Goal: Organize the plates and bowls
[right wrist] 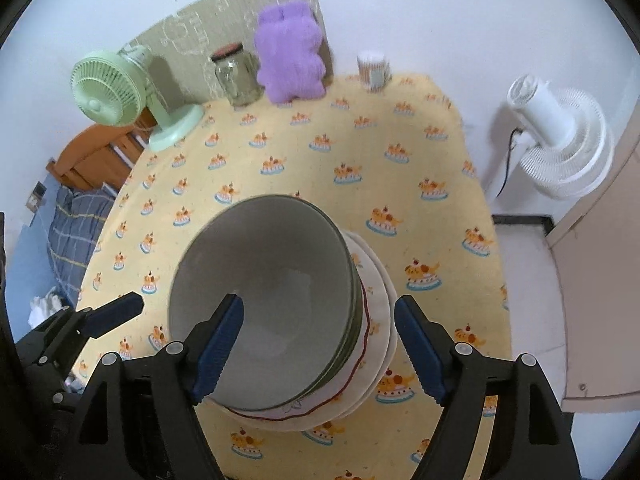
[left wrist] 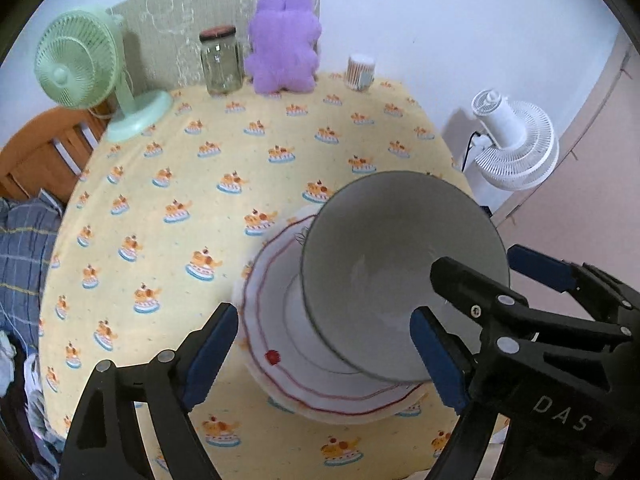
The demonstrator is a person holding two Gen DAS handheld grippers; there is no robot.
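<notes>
A grey bowl (left wrist: 396, 264) (right wrist: 264, 296) sits on a white plate with a red wavy line (left wrist: 280, 344) (right wrist: 372, 320) near the front of the table; it looks stacked in another bowl in the right wrist view. My left gripper (left wrist: 324, 352) is open, its fingers either side of the plate and bowl. My right gripper (right wrist: 320, 348) is open around the stack, its left finger (right wrist: 218, 344) over the bowl's inside and its right finger (right wrist: 420, 348) outside the plate. The right gripper also shows in the left wrist view (left wrist: 540, 292).
The table has a yellow cloth with cake prints (left wrist: 224, 184). At the back stand a green fan (left wrist: 80, 68), a glass jar (left wrist: 220, 60), a purple plush toy (left wrist: 284, 44) and a small cup (left wrist: 360, 72). A white fan (left wrist: 516, 140) stands off the table's right edge.
</notes>
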